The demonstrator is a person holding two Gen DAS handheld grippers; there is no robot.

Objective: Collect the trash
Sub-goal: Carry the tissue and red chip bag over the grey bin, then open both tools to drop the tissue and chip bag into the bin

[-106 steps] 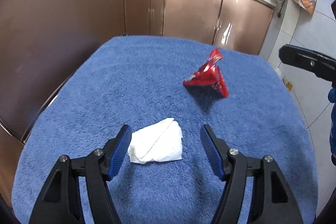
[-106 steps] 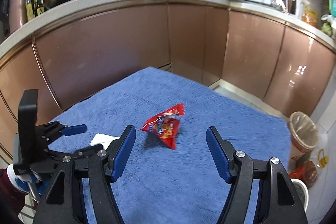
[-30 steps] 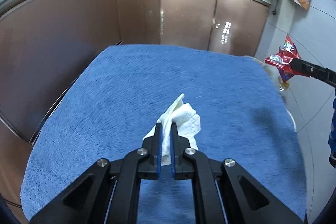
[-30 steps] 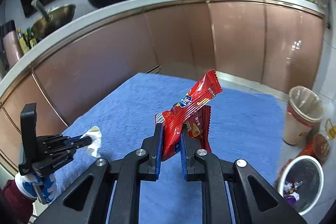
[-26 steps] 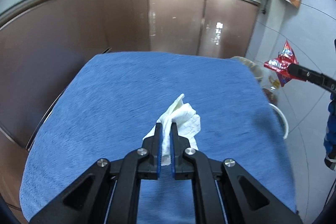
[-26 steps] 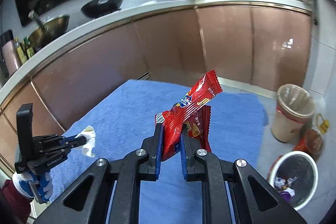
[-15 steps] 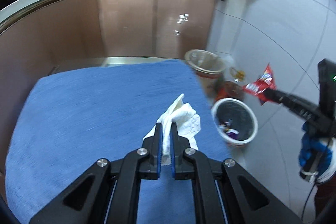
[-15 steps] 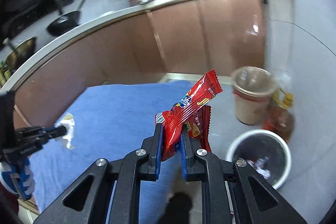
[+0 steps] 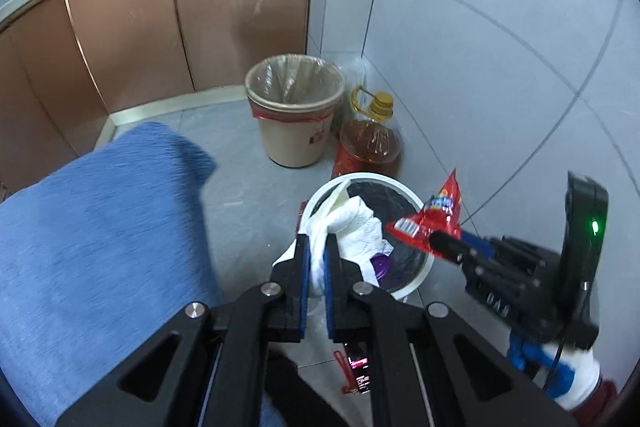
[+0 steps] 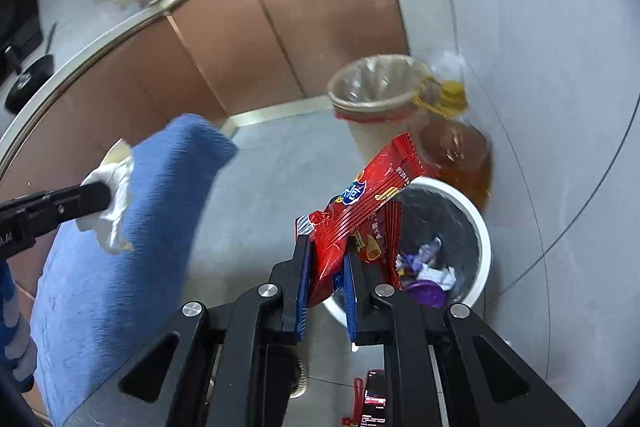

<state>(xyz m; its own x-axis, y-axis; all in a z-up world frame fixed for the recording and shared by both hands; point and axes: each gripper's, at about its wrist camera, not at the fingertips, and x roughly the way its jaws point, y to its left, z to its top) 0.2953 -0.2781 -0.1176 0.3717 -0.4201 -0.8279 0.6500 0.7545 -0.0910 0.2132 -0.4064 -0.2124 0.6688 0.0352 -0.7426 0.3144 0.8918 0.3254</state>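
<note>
My left gripper [image 9: 315, 255] is shut on a crumpled white tissue [image 9: 352, 227] and holds it over the near rim of a white-rimmed, black-lined trash bin [image 9: 416, 279] on the floor. My right gripper [image 10: 324, 267] is shut on a red snack wrapper [image 10: 372, 195] and holds it above the same bin [image 10: 478, 227], which has scraps inside. The right gripper with its wrapper [image 9: 436, 223] also shows in the left wrist view over the bin's right side. The left gripper with the tissue [image 10: 112, 195] shows at the left of the right wrist view.
A beige bin with a clear liner [image 9: 296, 119] and a bottle of amber oil [image 9: 370, 143] stand behind the white bin, against the tiled wall. The blue-towelled table [image 9: 92, 227] is at the left. Copper cabinets [image 9: 180, 19] run behind. A small red item [image 9: 356, 367] lies on the floor.
Both grippers have swung right, off the blue table and down toward the white bin, each still holding its piece of trash. The bins are now much closer.
</note>
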